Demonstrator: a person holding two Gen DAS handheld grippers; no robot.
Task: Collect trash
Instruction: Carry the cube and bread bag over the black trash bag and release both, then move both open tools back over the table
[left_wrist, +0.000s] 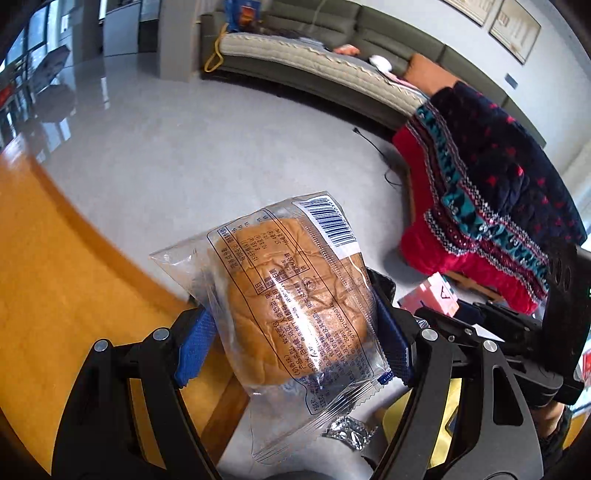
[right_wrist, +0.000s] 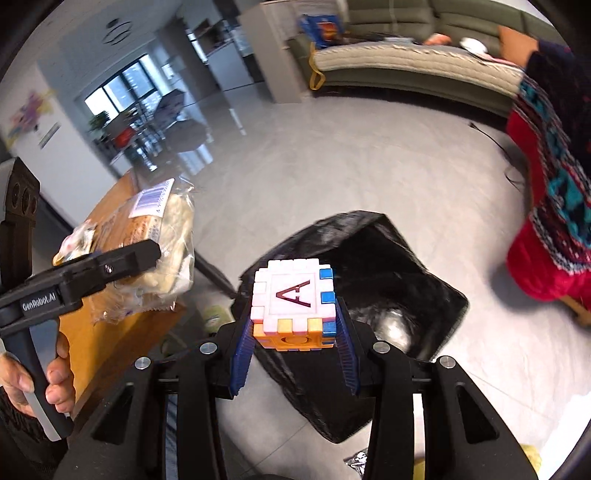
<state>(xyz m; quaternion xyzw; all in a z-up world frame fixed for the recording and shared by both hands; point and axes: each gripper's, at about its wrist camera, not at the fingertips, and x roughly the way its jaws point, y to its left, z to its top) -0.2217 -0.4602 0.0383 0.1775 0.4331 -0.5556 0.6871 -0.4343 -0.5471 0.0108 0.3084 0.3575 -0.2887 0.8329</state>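
- Here, the left tool (left_wrist: 291, 332) pinches a wrapped bun (left_wrist: 291, 295) across its middle, blue pads pressing the clear film on both sides, out past the edge of the wooden bench (left_wrist: 74, 277).
- The bun looks light and soft; the film is probably slippery, so a hold across the bread itself, not the loose crimped ends, seems safest, and gentle, since it would squash.
- The right tool (right_wrist: 295, 328) clamps a plastic letter cube (right_wrist: 295, 299) by two opposite faces: rigid, light, easy to hold flat-sided.
- Beyond it, the black trash bag (right_wrist: 388, 277) gapes on the floor just below the cube.
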